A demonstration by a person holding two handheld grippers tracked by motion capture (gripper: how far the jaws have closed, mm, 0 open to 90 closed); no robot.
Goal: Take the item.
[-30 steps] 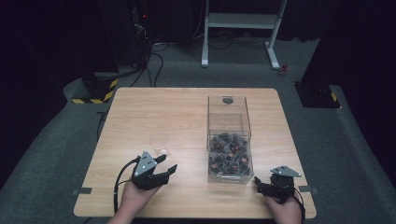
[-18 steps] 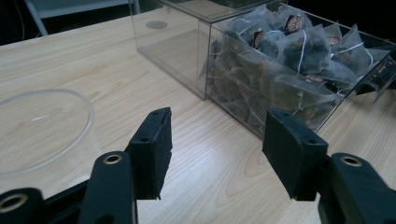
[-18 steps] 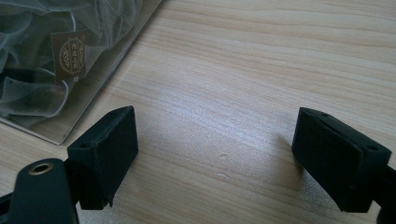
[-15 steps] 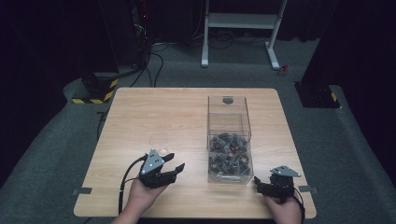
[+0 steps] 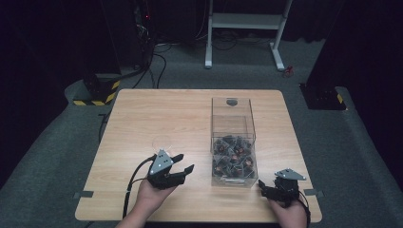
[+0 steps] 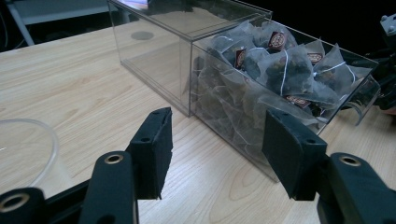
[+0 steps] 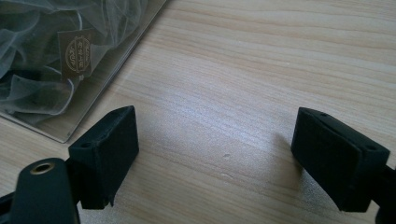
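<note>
**Both grippers spread, low at the near table edge, either side of a clear box of tea bags**

High view: left hand comes in from the near edge, holding the left gripper just above the table, jaws spread and aimed right and a bit far, toward the box. Cable loops back from it toward the near edge. Right hand sits at the near right corner with the right gripper low, aimed left at the box's near right corner; jaws too small to judge here. Box is clear, long, right of table centre, running near to far. Its near half is packed with tea bags; far half bare. A faint clear ring, maybe a cup rim, lies just far of the left gripper.

Left gripper view: left gripper jaws wide apart, holding nothing, pointed at the box side wall. Tea bags are mesh pyramids with dark labels, piled to the rim. Curved clear rim at left on the table. The other gripper shows dark at far right.

Right gripper view: right gripper jaws wide apart, empty, over bare table. Box corner at upper left, a labelled tea bag against its wall.
</note>
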